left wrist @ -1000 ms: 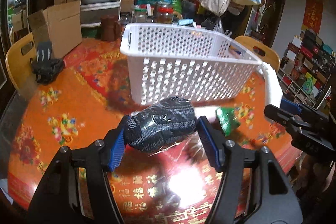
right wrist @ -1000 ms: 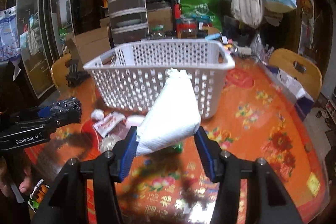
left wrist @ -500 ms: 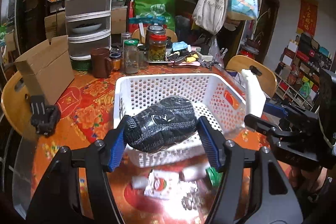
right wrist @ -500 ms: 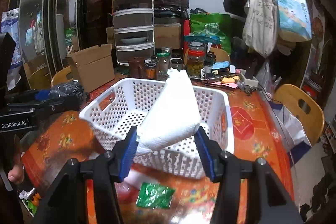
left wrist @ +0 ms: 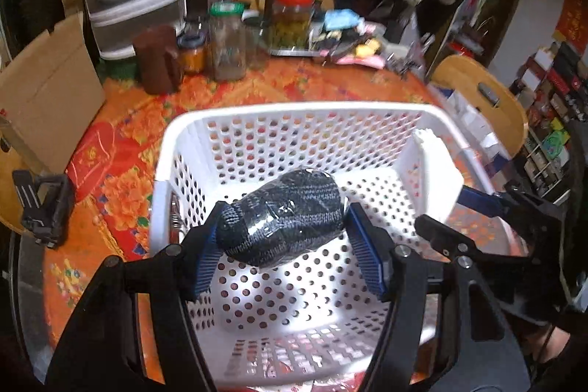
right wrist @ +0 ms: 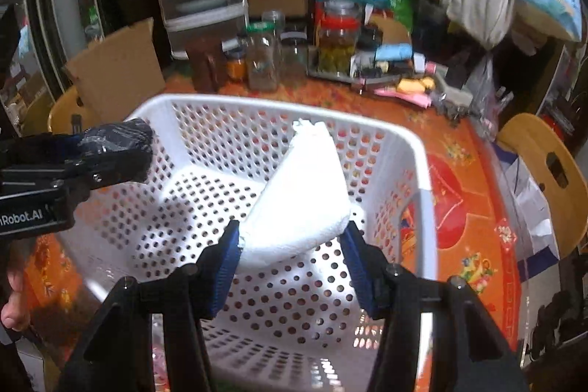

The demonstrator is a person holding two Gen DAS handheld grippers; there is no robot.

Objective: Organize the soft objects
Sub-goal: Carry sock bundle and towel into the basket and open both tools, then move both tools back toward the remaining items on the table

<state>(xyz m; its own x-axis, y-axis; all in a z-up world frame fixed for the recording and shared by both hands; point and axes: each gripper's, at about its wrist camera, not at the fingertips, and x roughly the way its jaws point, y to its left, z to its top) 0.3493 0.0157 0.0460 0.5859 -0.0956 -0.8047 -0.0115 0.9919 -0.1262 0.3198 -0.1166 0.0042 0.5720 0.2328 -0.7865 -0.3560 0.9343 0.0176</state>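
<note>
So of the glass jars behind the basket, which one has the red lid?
The big jar holding yellow-green contents, right of the others, by the tray. The taller jar beside it has a green lid; the small jar holds something orange.

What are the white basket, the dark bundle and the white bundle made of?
White basket: looks like glossy moulded plastic, punched with holes.
Dark bundle: seemingly knitted fabric, ribbed, under shiny clear film.
White bundle: soft and matte, perhaps paper towel or cloth; overexposed, hard to tell.

white basket, dark bundle, white bundle, orange cloth

white perforated basket [left wrist: 367, 111]; dark grey-black knit bundle [left wrist: 283, 215] between blue pads [left wrist: 367, 263]; plain white folded cloth [right wrist: 305, 201]; beyond, orange-red floral tablecloth [left wrist: 121, 149].
</note>
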